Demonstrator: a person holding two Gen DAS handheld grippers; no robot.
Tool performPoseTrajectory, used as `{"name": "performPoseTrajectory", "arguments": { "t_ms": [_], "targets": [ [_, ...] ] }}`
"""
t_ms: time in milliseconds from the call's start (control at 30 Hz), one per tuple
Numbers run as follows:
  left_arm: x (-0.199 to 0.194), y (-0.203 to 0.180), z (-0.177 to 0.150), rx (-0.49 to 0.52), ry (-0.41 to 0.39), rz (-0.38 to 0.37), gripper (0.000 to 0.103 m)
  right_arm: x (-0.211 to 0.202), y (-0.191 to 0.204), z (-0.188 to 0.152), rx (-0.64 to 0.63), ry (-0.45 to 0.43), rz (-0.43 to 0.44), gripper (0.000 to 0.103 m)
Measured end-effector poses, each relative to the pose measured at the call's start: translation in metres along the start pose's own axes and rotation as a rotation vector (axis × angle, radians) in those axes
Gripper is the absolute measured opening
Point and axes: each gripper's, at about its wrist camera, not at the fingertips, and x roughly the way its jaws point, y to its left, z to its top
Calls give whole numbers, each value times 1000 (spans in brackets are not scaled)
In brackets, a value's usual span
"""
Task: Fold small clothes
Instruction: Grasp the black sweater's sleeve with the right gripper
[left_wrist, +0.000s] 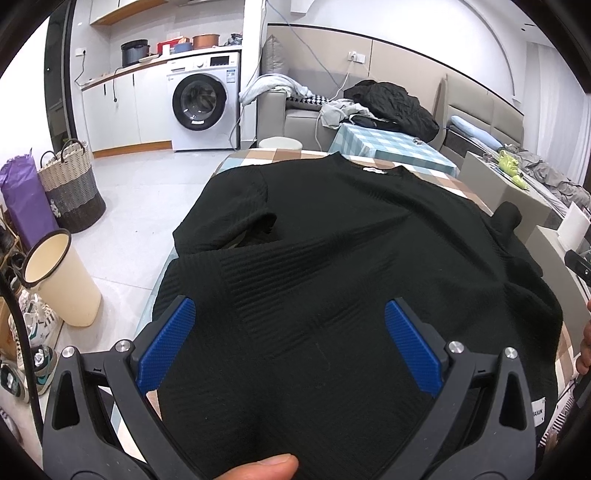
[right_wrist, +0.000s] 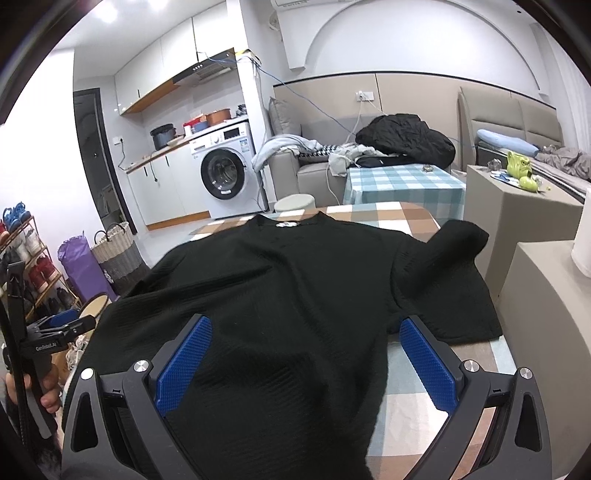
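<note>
A black ribbed sweater (left_wrist: 351, 236) lies spread on a checked tablecloth (left_wrist: 436, 173), collar with a white label at the far end. It also shows in the right wrist view (right_wrist: 288, 288), its right sleeve (right_wrist: 454, 280) flat on the cloth. My left gripper (left_wrist: 290, 314) is open and empty, its blue pads (left_wrist: 170, 339) hovering over the near hem on the left side. The left sleeve (left_wrist: 229, 214) is folded in over the body. My right gripper (right_wrist: 304, 332) is open and empty over the near right part of the body. The left gripper also shows at the left edge of the right wrist view (right_wrist: 51, 328).
A cream bin (left_wrist: 62, 277) and woven basket (left_wrist: 70, 188) stand on the floor left of the table. A beige cabinet (right_wrist: 517, 206) and ledge (right_wrist: 546, 295) flank the right side. A second checked table (right_wrist: 402, 184), sofa with clothes and a washing machine (left_wrist: 203, 103) lie beyond.
</note>
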Motion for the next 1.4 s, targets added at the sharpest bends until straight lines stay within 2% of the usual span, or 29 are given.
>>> {"name": "performPoseTrajectory", "arguments": {
  "t_ms": [133,200,367,400,433,467,567,633,733,867,1067,1100,1167,1200,1300,1400],
  "targets": [
    [12,9,5,-22,1,13,102,2,-16,1,40,8,-42,103],
    [18,11,9,-24,-3,26,102,-3,-30,3,84,-24,-82,103],
    [40,17,22,-22,18,31,102,4,-77,6,231,49,-146,103],
    [44,18,24,-22,20,32,102,8,-90,4,282,76,-138,97],
    [48,19,28,-22,25,30,102,11,-100,3,319,93,-137,86],
    [54,20,32,-23,31,30,102,14,-109,2,348,111,-151,82],
    [65,23,42,-30,39,34,102,28,-134,-4,425,167,-196,79],
    [74,25,51,-36,42,34,102,37,-148,-8,475,193,-219,71],
    [86,25,62,-40,45,36,102,51,-170,-10,532,218,-261,69],
    [100,21,71,-38,61,38,102,68,-185,-6,526,241,-347,63],
    [121,12,80,-18,83,46,102,85,-187,-2,482,240,-406,54],
    [124,11,82,-16,87,45,102,87,-187,-2,479,239,-417,51],
    [130,9,85,-11,86,42,102,89,-183,-1,457,244,-463,35],
    [130,9,84,-11,84,42,102,90,-184,0,449,246,-479,20],
    [133,9,85,-20,88,35,102,86,-186,1,457,228,-483,13],
    [133,11,85,-23,85,32,102,65,-189,5,493,168,-495,12]
  ]
}}
